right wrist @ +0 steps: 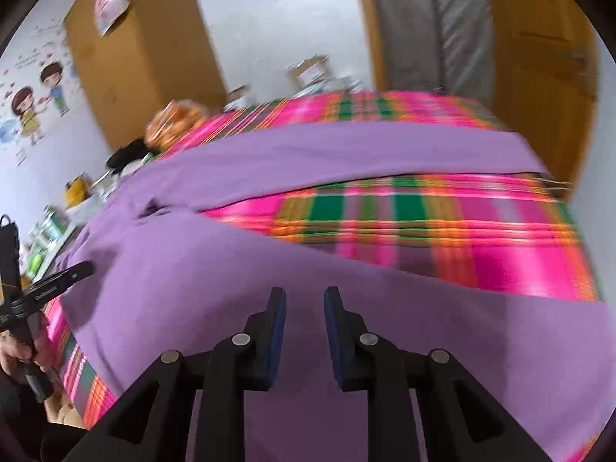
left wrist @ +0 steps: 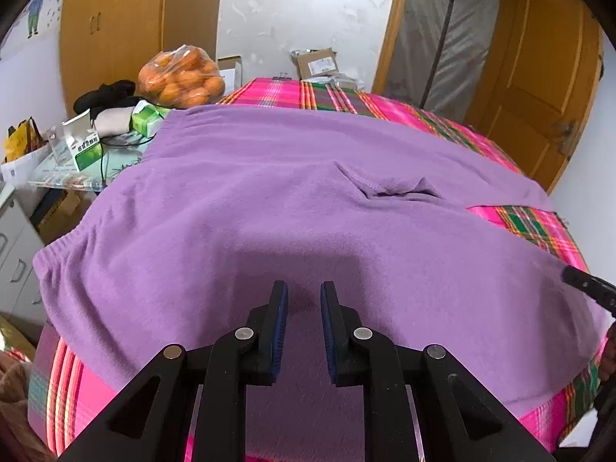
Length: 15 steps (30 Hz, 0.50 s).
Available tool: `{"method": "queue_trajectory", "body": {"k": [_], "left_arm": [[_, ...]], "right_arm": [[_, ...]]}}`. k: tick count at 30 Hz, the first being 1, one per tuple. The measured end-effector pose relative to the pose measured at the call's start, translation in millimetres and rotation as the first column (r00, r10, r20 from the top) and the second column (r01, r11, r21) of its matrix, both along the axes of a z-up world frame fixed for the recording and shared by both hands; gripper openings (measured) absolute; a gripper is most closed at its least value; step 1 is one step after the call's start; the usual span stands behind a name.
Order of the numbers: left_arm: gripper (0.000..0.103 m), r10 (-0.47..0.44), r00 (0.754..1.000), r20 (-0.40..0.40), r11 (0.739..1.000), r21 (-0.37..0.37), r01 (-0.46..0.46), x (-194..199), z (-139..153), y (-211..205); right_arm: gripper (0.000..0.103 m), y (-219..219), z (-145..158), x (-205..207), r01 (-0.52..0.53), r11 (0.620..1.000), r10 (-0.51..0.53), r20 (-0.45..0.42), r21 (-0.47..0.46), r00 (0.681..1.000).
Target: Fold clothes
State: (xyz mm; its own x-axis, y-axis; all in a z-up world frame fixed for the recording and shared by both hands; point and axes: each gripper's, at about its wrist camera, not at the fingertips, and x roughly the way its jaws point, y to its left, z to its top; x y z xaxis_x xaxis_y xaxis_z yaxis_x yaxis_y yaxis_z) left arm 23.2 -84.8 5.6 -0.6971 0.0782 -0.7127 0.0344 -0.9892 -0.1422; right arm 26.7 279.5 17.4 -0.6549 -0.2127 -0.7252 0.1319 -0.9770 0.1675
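Left wrist view showed purple trousers [left wrist: 269,200] of fleecy cloth spread flat over a bed [left wrist: 331,94] with a pink plaid cover. At the far left a side desk [left wrist: 69,177] carried boxes [left wrist: 82,150] and a bag of oranges [left wrist: 181,77], just beside the trousers' far corner. The elastic waistband [left wrist: 57,254] lay gathered at the left edge, near the bed's side. Further right a small pucker [left wrist: 396,186] rose at the crotch, and beyond it the two legs parted, with plaid showing between them. The left tongs [left wrist: 304,327] hovered over the near part of the cloth, jaws narrowly apart and holding nothing. At the right edge a black tip of the right tongs [left wrist: 589,287] came into view.

Right wrist view was blurred. At its left the left tongs [right wrist: 57,275] appeared, gripped by a hand [right wrist: 23,350]. The trousers [right wrist: 238,265] ran rightward in two legs with a wedge of plaid cover between them. The right tongs [right wrist: 305,331] hung above the near leg, jaws slightly parted and empty.

By my judgement the fleece would be light, soft and limp, with enough nap to resist slipping. It would sag and crease if lifted at a single point. The firmest holds would be the thick waistband on the left and the leg hem on the right, pinched at the edge through both layers.
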Motion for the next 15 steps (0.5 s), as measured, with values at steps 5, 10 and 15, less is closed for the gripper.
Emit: {"method": "queue_trajectory", "body": {"k": [5,10,15], "left_arm": [[0.018,0.012,1.000,0.011,0.999,-0.040,-0.012,-6.7,-2.1,3.0],[0.018,0.011,1.000,0.009,0.998,-0.060,-0.010,-9.4,-0.9,2.4],[0.018,0.033,0.999,0.002,0.995,-0.099,-0.033,-17.1,1.5,0.4]], "right_arm": [[0.021,-43.3,-8.2,-27.3,-0.112,0.993,0.113,0.031,-0.022,0.993],[0.021,-49.1,-8.7,-40.7,-0.092,0.996,0.092,0.053,0.007,0.994],[0.023,-51.3,-6.0,-41.2,-0.095,0.994,0.092,0.053,0.050,0.994]]}}
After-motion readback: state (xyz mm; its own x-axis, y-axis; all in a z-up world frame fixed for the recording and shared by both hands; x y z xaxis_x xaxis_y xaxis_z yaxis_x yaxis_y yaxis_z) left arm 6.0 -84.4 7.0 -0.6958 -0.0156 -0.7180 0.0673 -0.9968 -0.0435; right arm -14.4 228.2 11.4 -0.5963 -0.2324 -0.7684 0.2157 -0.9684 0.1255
